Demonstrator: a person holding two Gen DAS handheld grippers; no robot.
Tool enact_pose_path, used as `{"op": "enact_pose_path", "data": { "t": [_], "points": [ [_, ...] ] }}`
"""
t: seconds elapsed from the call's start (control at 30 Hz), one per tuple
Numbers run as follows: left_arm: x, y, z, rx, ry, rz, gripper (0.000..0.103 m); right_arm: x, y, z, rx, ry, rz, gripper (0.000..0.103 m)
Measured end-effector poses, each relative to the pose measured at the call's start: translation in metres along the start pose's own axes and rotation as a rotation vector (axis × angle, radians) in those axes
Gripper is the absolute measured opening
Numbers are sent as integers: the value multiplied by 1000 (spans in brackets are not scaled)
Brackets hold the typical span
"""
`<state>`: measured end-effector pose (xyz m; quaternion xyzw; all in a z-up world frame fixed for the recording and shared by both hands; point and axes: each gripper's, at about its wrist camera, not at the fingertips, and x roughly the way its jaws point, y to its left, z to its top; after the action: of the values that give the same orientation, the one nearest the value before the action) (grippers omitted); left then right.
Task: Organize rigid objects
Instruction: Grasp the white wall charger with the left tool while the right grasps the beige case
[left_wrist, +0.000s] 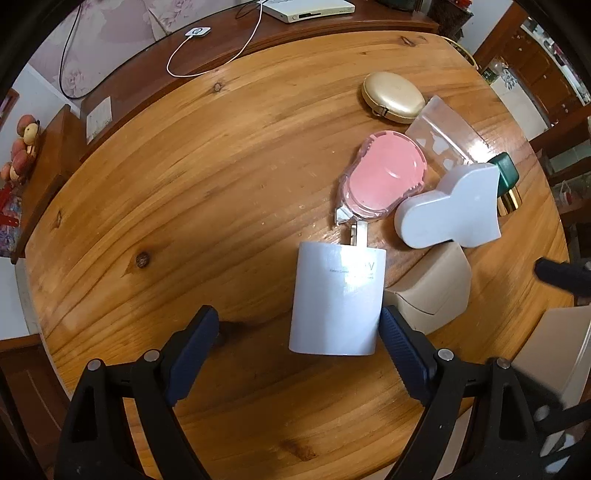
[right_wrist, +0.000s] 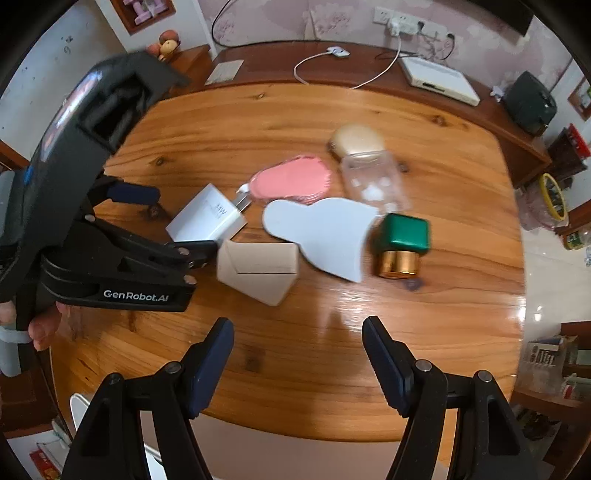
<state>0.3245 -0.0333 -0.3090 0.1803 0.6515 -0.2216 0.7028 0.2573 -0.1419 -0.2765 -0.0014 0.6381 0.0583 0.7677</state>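
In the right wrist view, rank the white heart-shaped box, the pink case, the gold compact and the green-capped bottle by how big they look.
1. White heart-shaped box, clearly the largest.
2. Pink case.
3. Green-capped bottle and gold compact look about alike; the compact lies farther away and is partly hidden by a clear bottle, so I won't rank them.

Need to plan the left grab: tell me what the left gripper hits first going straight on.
Probably the white charger, though depth is unclear. The left gripper points down at the table, jaws open, and the charger sits just inside its right finger.
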Motion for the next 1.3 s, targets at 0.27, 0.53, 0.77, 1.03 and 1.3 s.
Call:
{"op": "enact_pose_path", "data": {
  "t": [0.27,0.53,0.77,1.03,1.3],
  "points": [
    [6,10,9,-78,11,-32,87,24,9,13,24,52,38,73],
    [5,30,13,-165,-8,-71,52,41,13,22,67,89,48,73],
    [4,40,-4,-223,-19,-59,51,56,20,29,99,114,51,74],
    [1,49,-18,-258,-24,-64,51,58,25,42,101,121,-42,67],
    [-3,54,-36,-302,-24,-47,51,56,31,33,85,125,-76,63]
  ]
}}
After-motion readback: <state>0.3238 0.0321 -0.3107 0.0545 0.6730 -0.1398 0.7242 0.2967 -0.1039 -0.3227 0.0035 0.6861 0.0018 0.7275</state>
